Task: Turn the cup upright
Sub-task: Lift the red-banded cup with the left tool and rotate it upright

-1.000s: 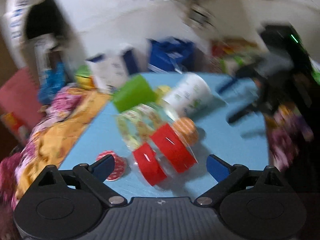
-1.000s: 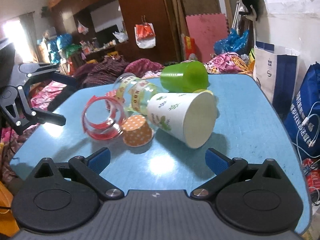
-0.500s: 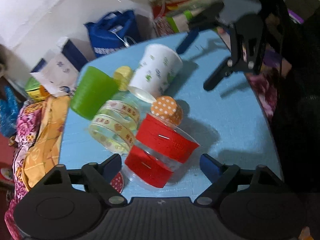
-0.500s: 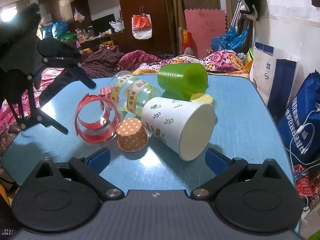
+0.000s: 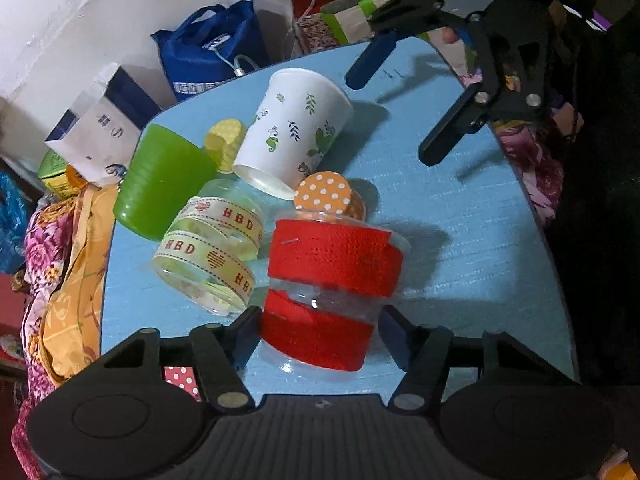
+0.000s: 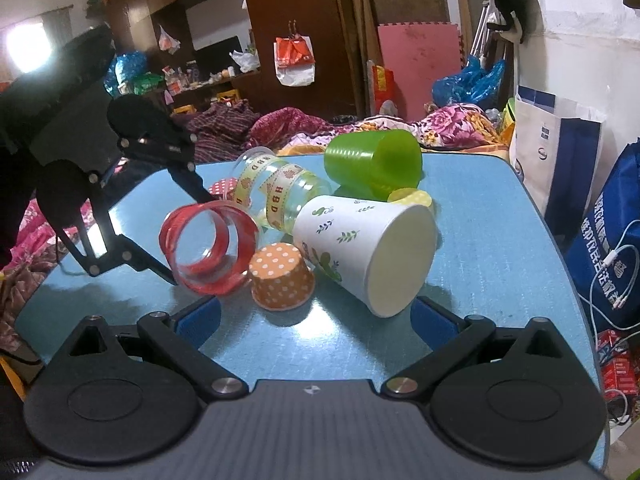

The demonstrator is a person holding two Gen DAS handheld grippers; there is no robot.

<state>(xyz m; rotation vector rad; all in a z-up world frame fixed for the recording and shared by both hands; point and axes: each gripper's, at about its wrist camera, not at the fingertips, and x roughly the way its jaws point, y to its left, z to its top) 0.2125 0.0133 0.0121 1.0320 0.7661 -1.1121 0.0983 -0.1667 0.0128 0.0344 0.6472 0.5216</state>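
Observation:
Several cups lie tipped over on a blue table [image 5: 480, 248]. A clear cup with red bands [image 5: 332, 276] lies on its side between the fingers of my left gripper [image 5: 320, 334], whose jaws are open around it and close to its sides. It also shows in the right wrist view [image 6: 208, 248], with the left gripper [image 6: 172, 232] around it. A white leaf-print paper cup [image 6: 360, 248] lies on its side just beyond my right gripper [image 6: 316, 320], which is open and empty. An orange dotted cup [image 6: 280, 276] stands upside down.
A clear cup with HBD ribbon [image 5: 212, 252], a green cup [image 5: 164, 184] and a yellow dotted cup [image 5: 224, 140] lie behind. A red dotted cup [image 5: 180, 378] sits by the left finger. Bags [image 5: 208, 52] stand past the table's far edge; fabric [image 5: 60, 260] hangs at the left.
My left gripper has moved forward and down onto the red-banded cup, so its fingers now flank it. The right gripper has edged closer to the white cup.

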